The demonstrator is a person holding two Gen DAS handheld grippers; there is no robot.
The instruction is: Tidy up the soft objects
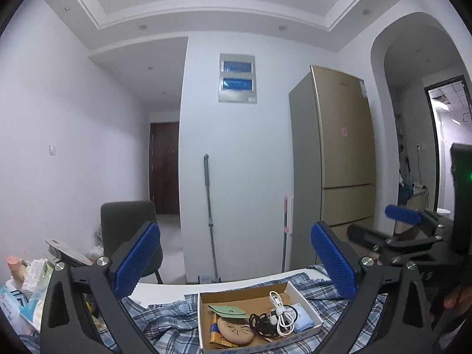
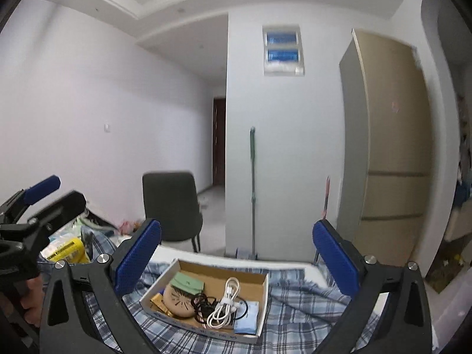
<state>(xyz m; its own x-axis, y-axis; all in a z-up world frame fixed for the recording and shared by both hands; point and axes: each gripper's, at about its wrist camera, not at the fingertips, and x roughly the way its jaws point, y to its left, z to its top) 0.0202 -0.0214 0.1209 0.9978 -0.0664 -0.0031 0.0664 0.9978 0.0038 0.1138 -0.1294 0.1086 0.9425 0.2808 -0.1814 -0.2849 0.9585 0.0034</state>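
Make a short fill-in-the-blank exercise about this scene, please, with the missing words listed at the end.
1. The white cable lies inside a cardboard ____.
2. The box rests on a ____ cloth.
3. The jaws of the left gripper and the right gripper stand ____, with nothing between them.
4. Against the far wall leans a mop with a ____ handle.

Missing words: box; plaid; open; green

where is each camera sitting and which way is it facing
Left wrist: sits on the left gripper, facing level across the bed to wall and fridge; its own open fingers and the right gripper show.
Right wrist: sits on the right gripper, facing slightly down; its open fingers and the left gripper show.
Shared: cardboard box, plaid cloth, chair, mop.
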